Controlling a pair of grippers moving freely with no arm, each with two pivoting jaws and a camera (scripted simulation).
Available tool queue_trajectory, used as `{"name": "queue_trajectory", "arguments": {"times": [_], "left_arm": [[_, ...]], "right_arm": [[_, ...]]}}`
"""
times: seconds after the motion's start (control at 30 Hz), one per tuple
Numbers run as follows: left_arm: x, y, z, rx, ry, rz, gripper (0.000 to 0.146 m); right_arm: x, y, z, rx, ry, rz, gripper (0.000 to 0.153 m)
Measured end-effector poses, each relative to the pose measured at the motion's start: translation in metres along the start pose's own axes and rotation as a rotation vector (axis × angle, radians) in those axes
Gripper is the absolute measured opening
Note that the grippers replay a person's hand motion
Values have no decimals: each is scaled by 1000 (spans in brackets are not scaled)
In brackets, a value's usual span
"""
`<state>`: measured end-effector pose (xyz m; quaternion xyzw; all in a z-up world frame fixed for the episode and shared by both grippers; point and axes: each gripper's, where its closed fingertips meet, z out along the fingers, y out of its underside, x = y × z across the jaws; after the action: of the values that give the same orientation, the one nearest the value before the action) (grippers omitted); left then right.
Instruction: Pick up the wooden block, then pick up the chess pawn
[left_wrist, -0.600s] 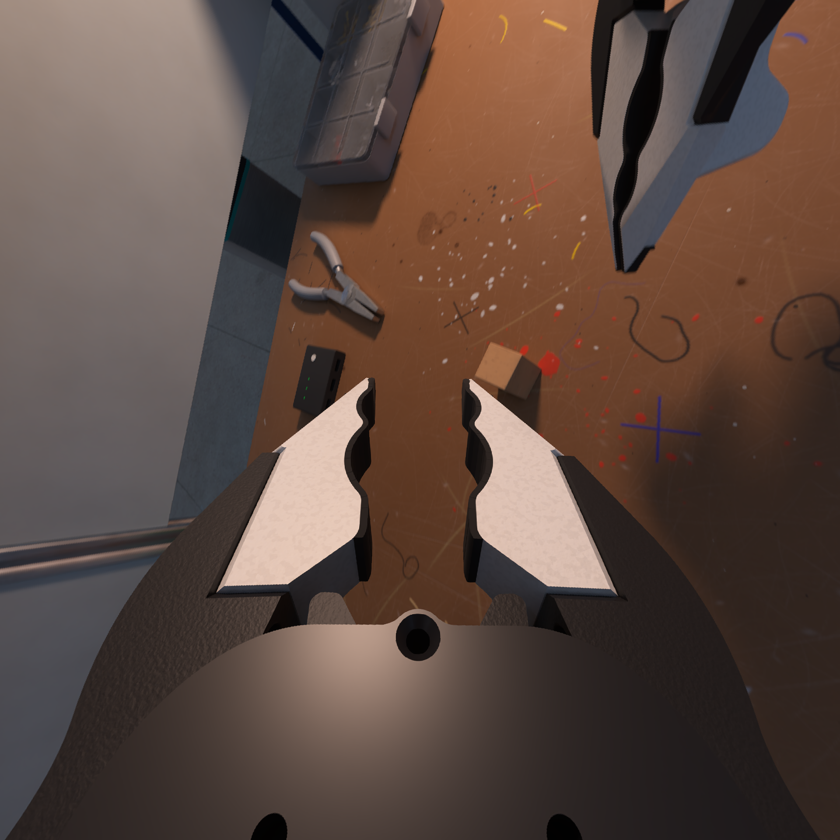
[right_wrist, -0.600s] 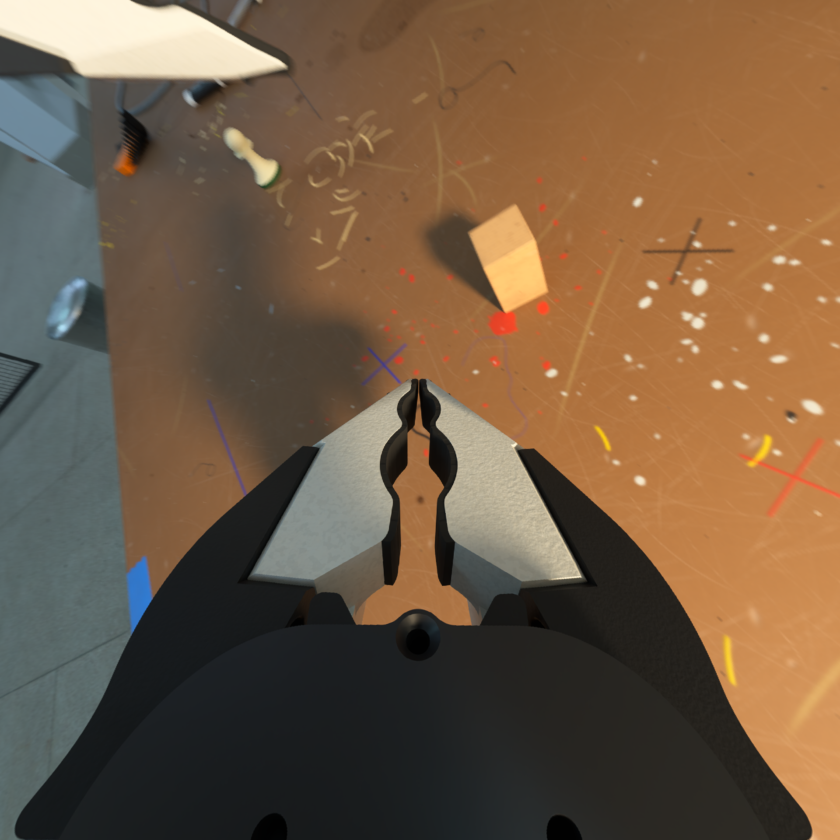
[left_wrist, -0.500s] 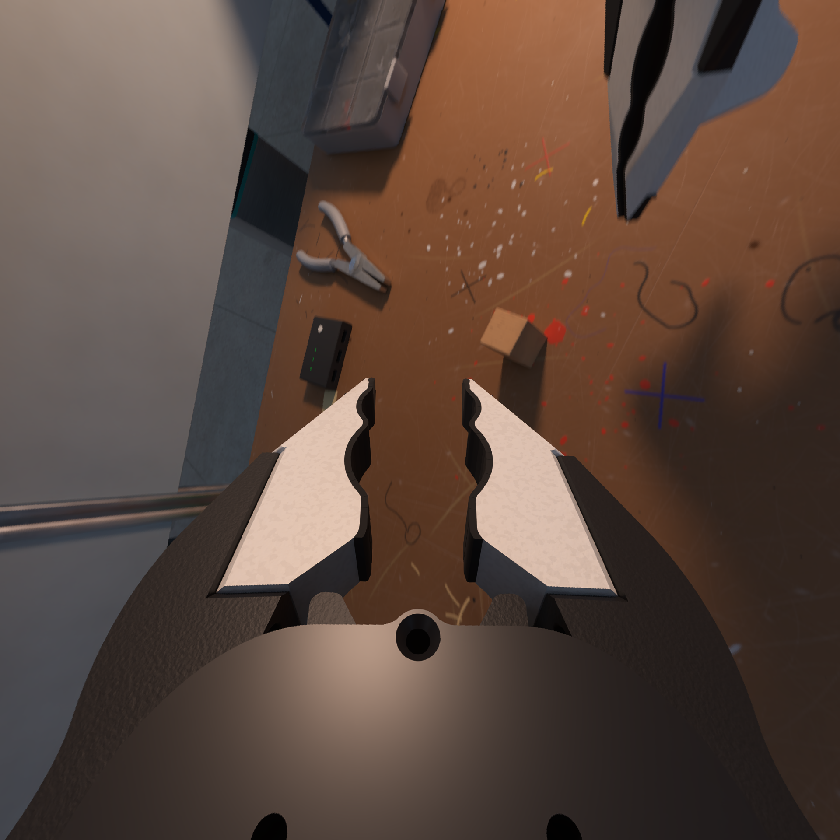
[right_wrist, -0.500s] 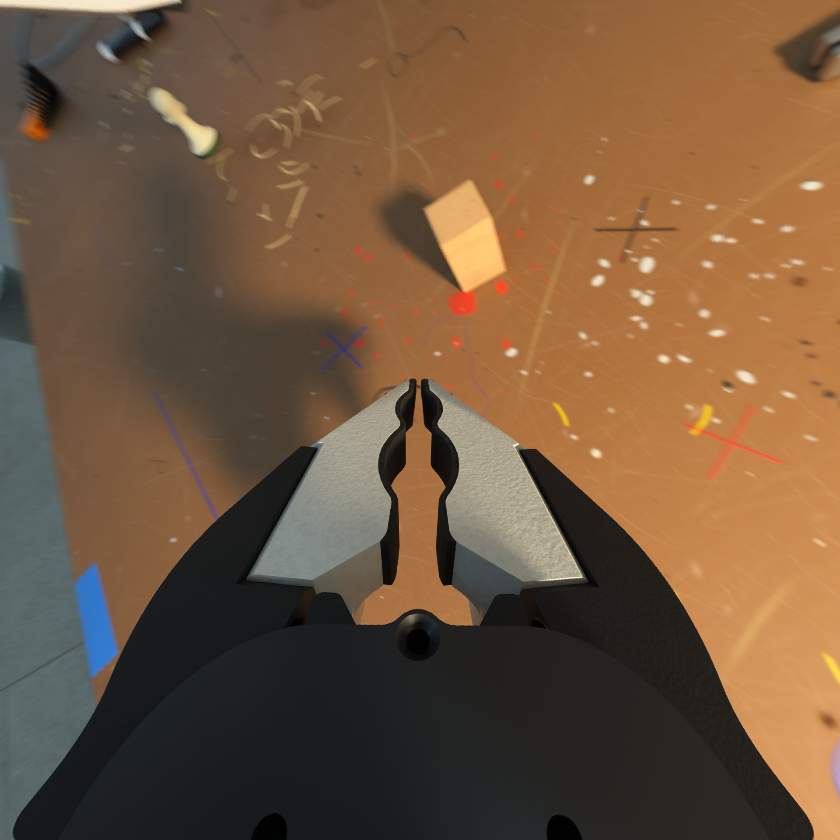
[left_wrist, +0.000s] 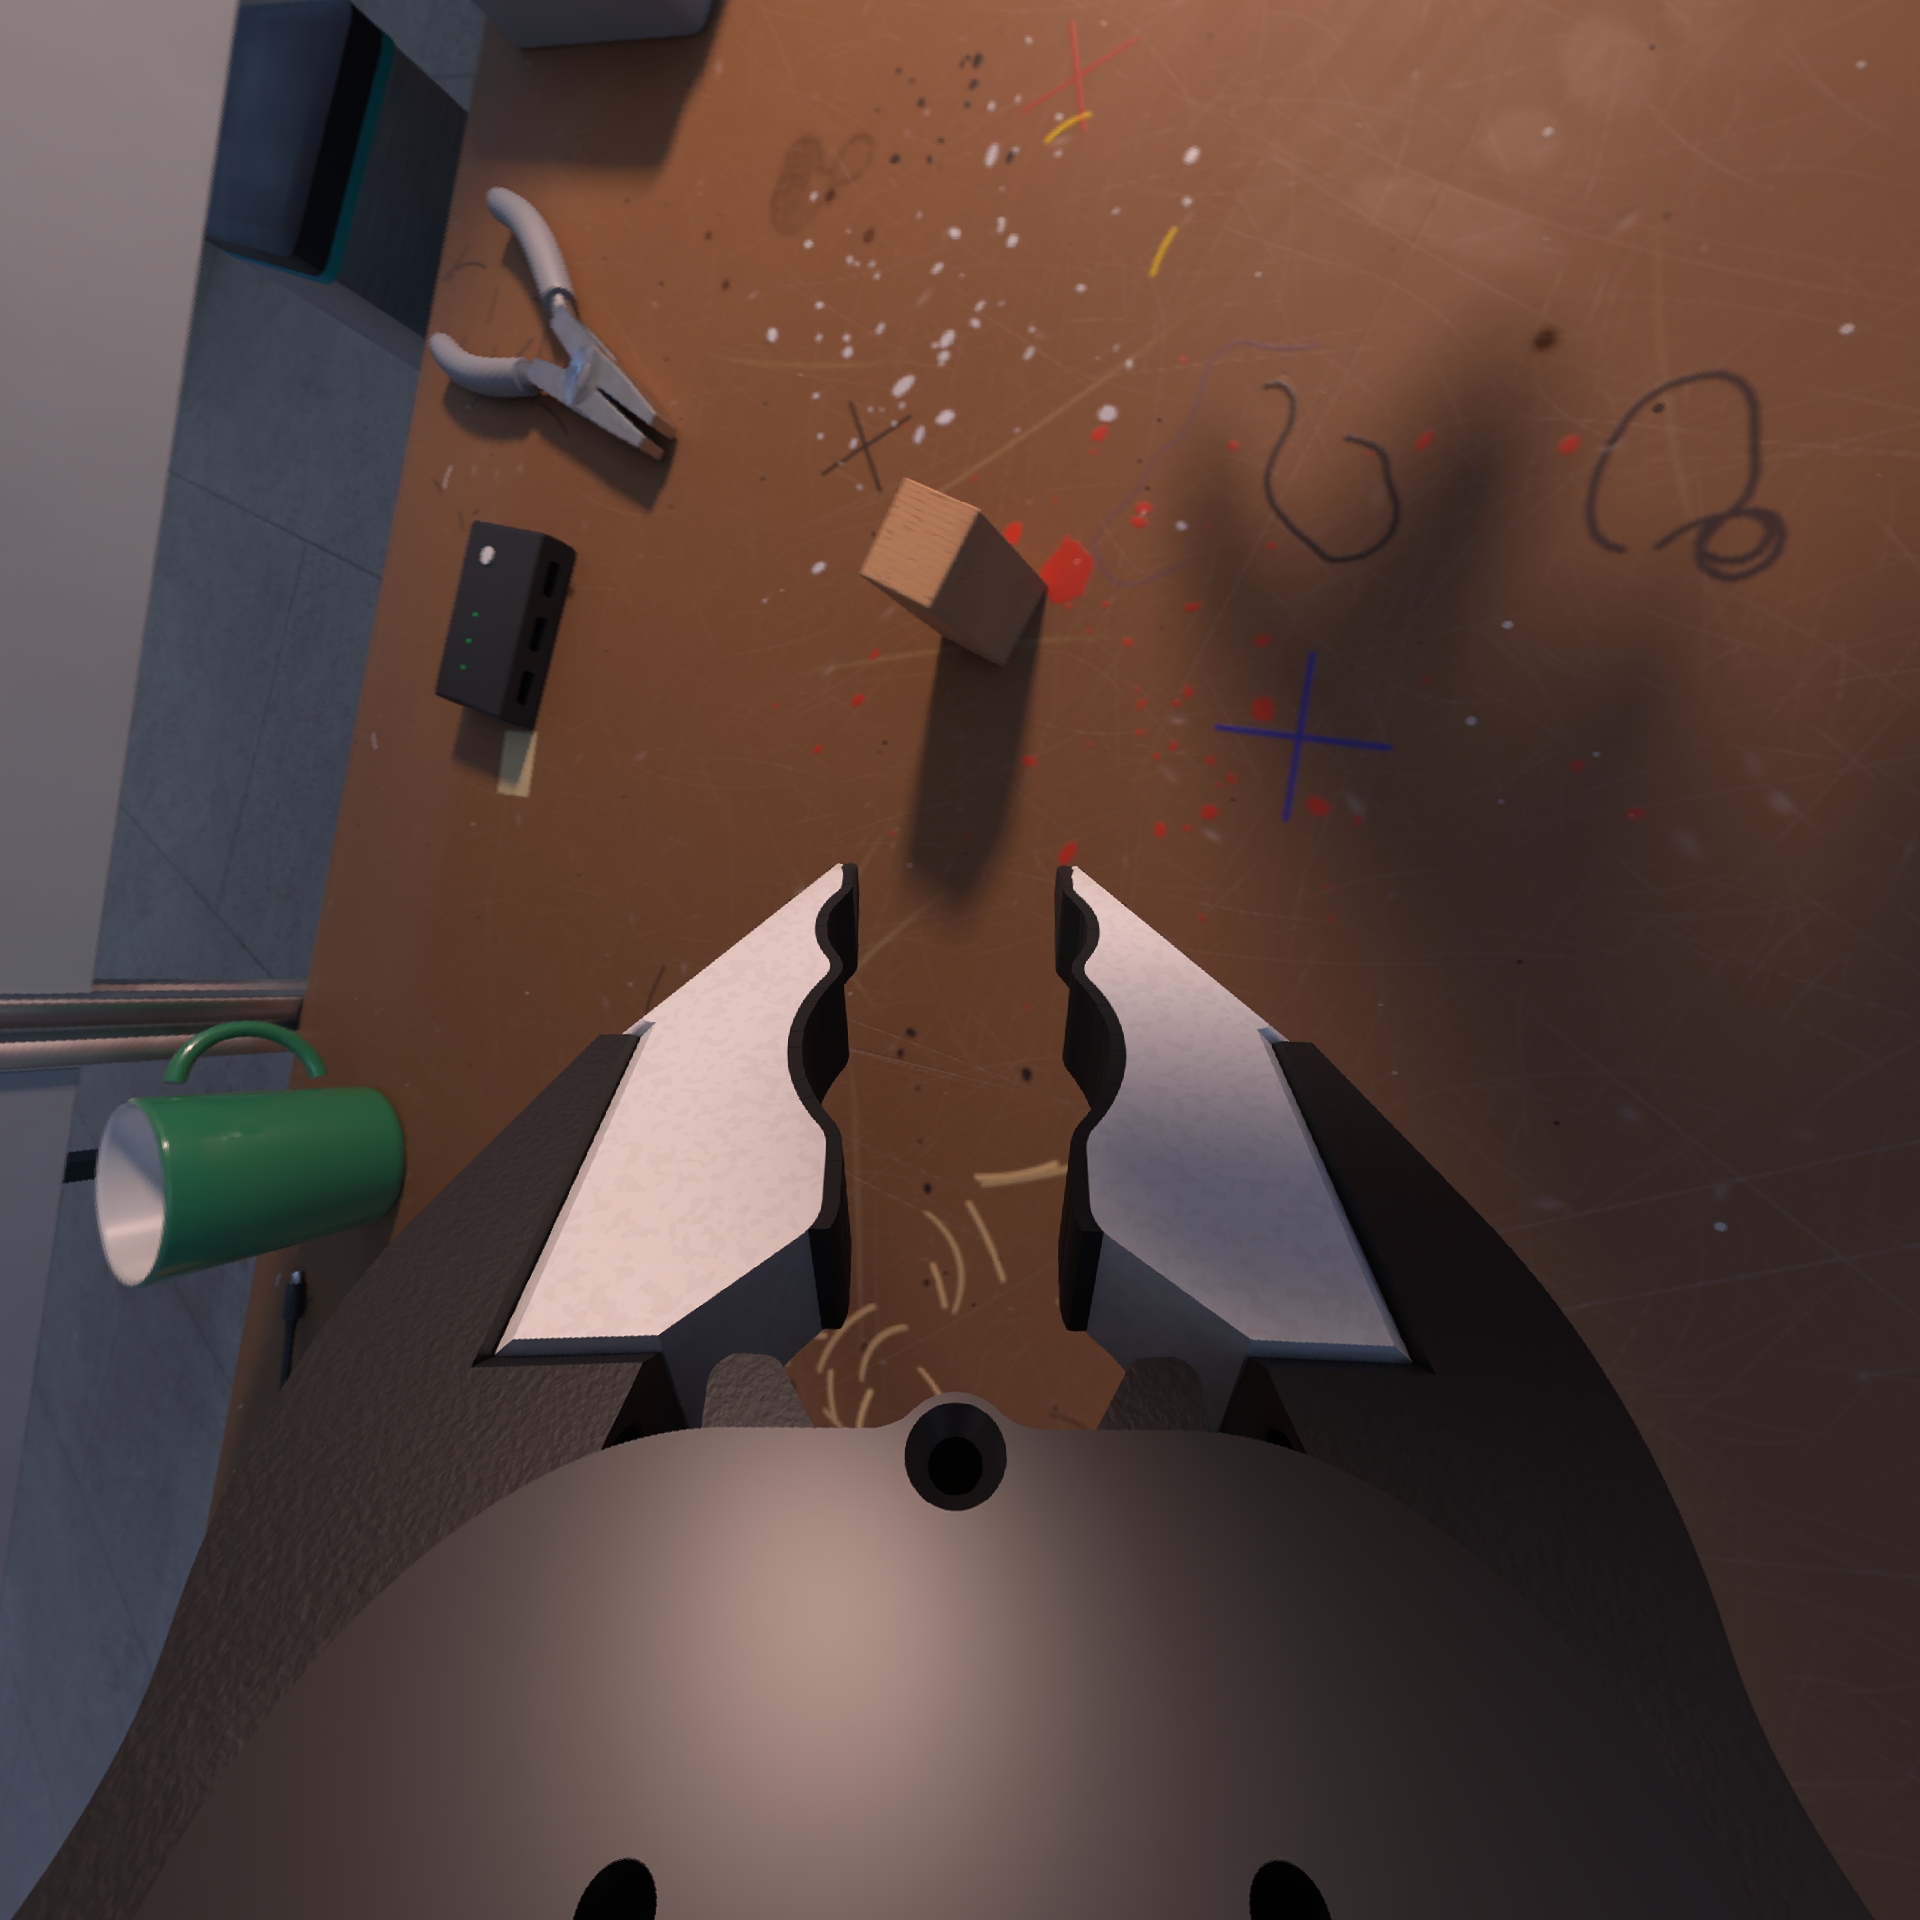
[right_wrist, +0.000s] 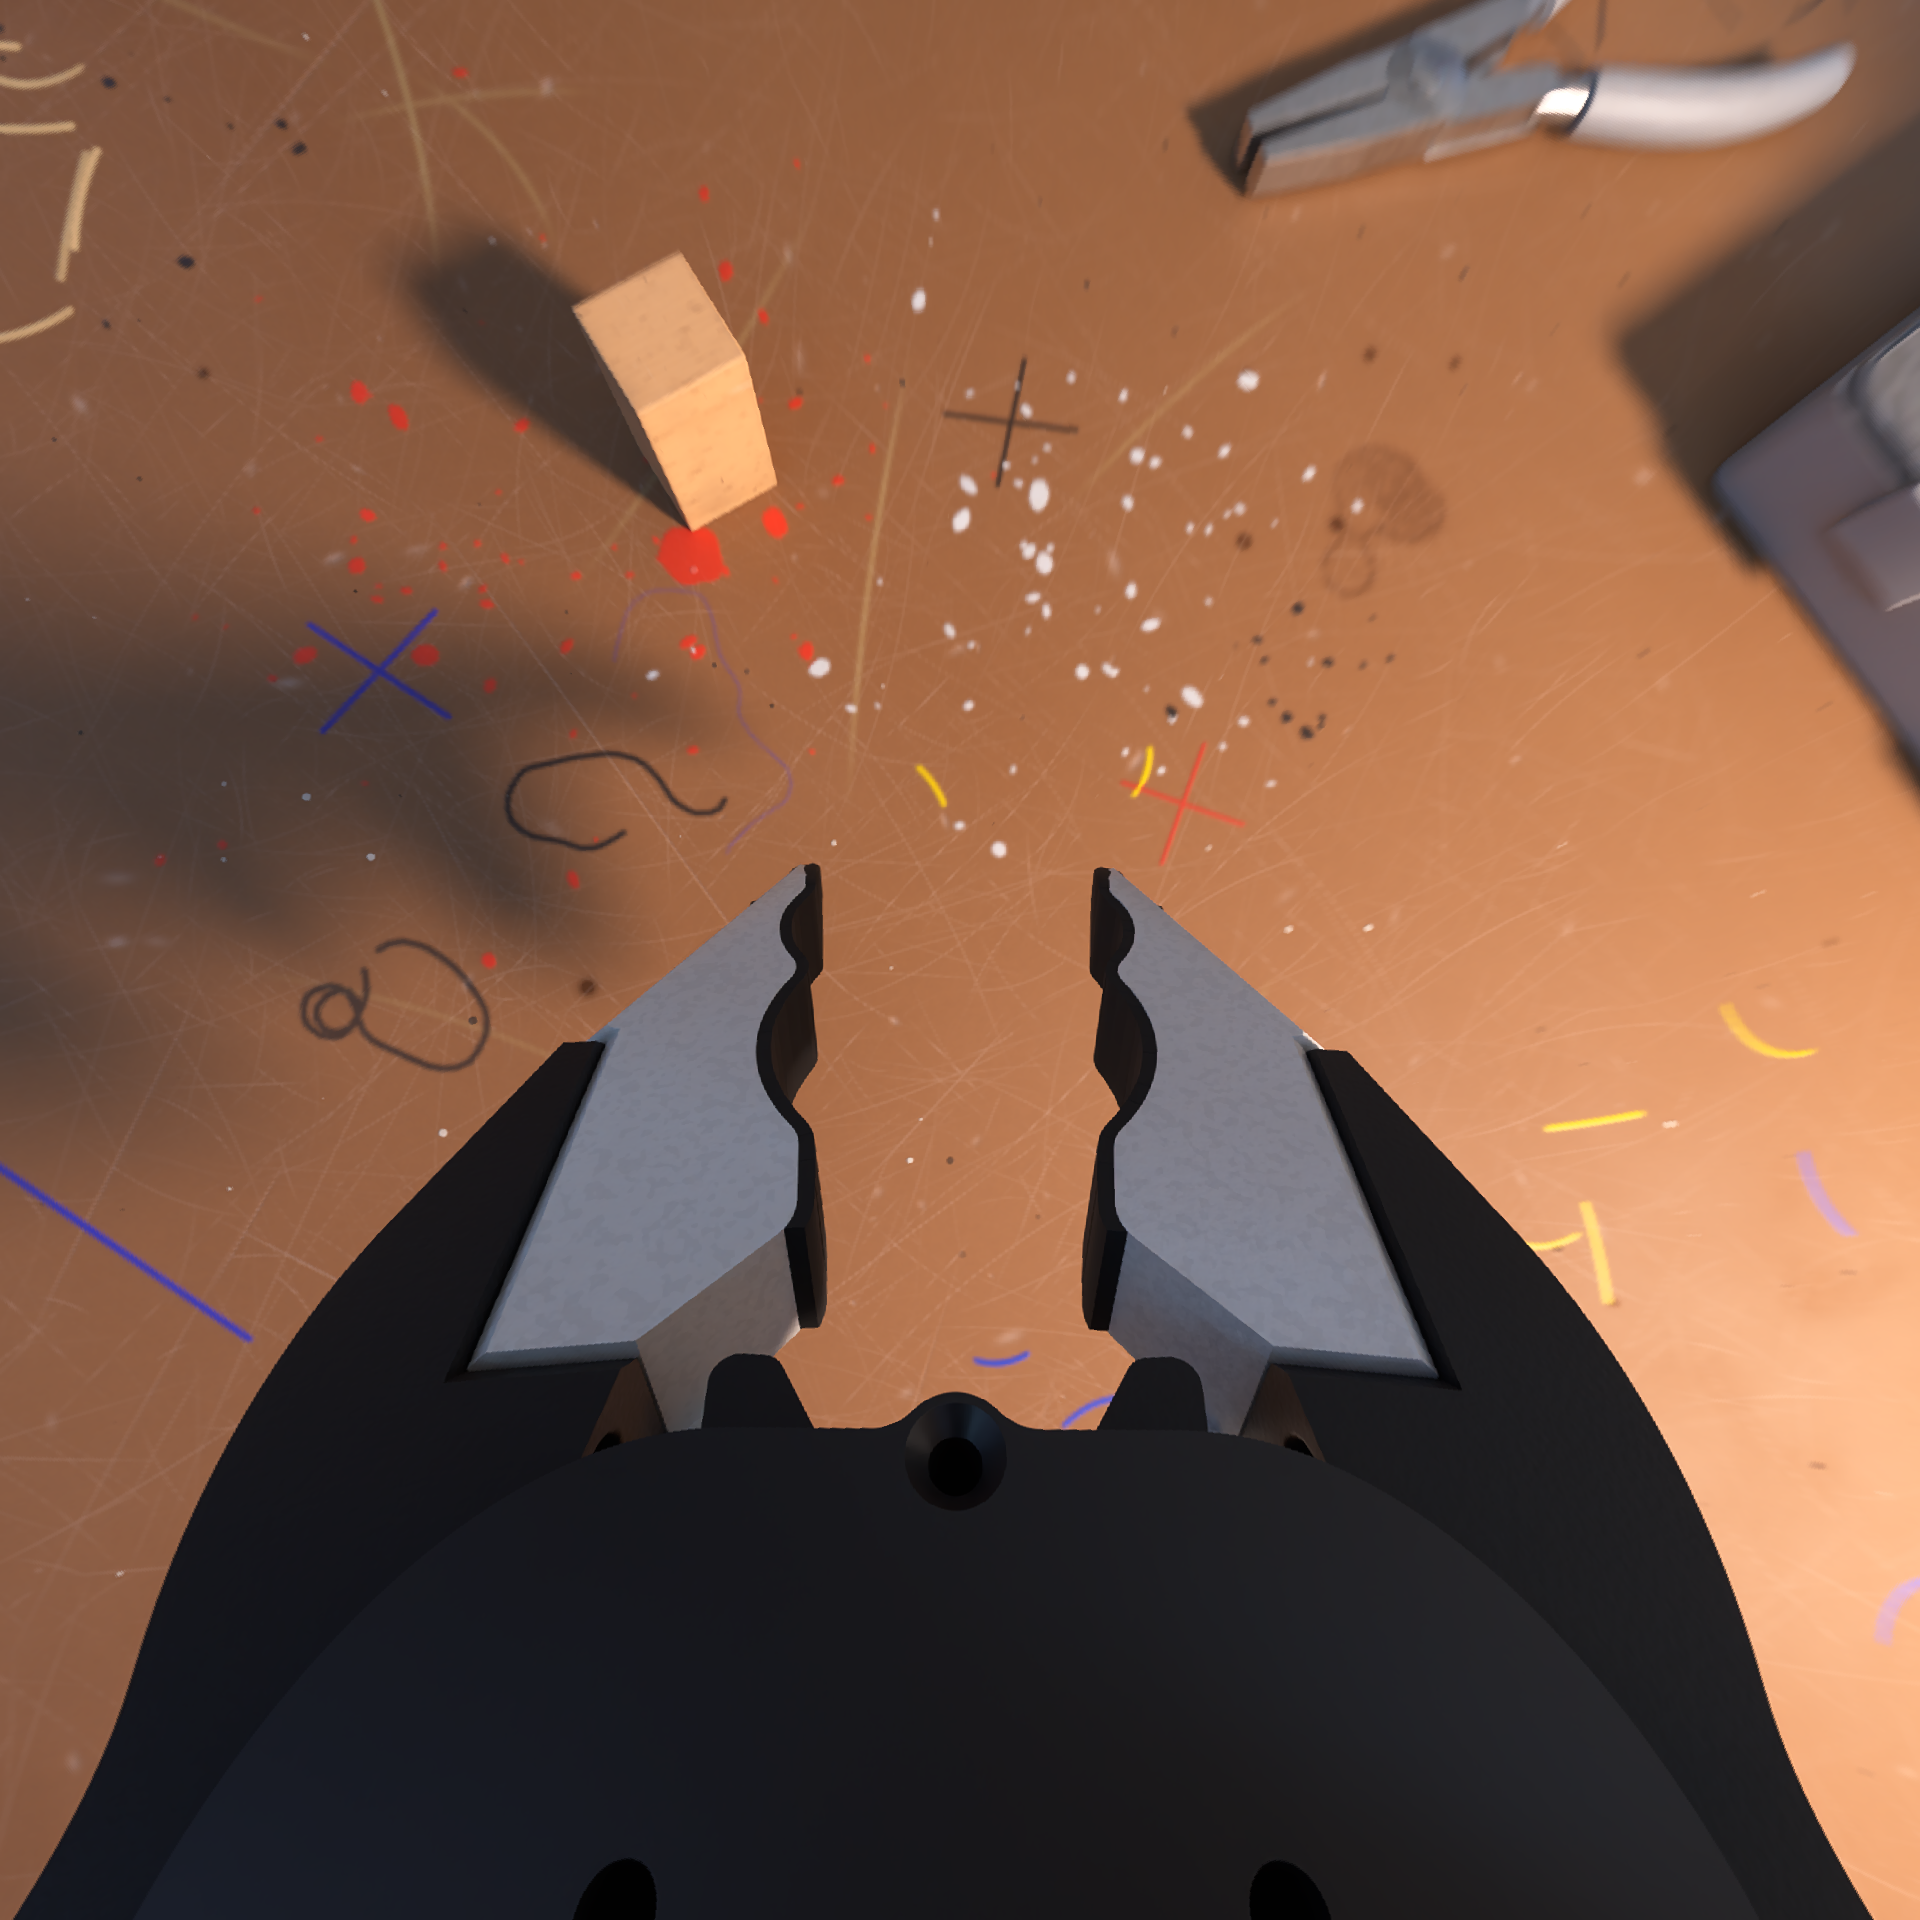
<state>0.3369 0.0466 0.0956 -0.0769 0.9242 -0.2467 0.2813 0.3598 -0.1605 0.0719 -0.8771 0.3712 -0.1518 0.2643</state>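
Note:
The wooden block (left_wrist: 951, 569) is a pale cuboid standing on the brown workbench, next to a red paint blot. In the left wrist view it lies ahead of my left gripper (left_wrist: 956, 883), which is open and empty above the bench. In the right wrist view the block (right_wrist: 681, 390) is ahead and to the left of my right gripper (right_wrist: 954, 883), which is open and empty. The chess pawn is not in either view now. Neither gripper shows in the other's view.
Grey-handled pliers (left_wrist: 561, 343) and a black hub box (left_wrist: 504, 623) lie left of the block near the bench's left edge. A green mug (left_wrist: 244, 1174) lies on its side at that edge. The pliers (right_wrist: 1507, 94) and a grey case (right_wrist: 1839, 520) show at the right wrist view's right.
My right gripper has opened from shut and swung right, so the pawn has left its view. My left gripper has drawn back along the bench; the right gripper is gone from its view and the mug has appeared.

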Motion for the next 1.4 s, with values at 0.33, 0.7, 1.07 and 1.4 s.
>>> {"name": "queue_trajectory", "arguments": {"times": [0.33,0.7,1.07,1.4], "left_arm": [[30,4,3,7,1,0,38],[43,18,-9,79,54,-130,38],[40,7,-26,152,23,-75,36],[39,2,-35,195,5,-73,36]], "right_arm": [[-53,-55,28,3,-100,-473,66],[-69,-74,107,6,-53,-782,52],[-63,-95,77,413,-339,-425,32],[-71,-111,15,691,-550,-382,32]]}}
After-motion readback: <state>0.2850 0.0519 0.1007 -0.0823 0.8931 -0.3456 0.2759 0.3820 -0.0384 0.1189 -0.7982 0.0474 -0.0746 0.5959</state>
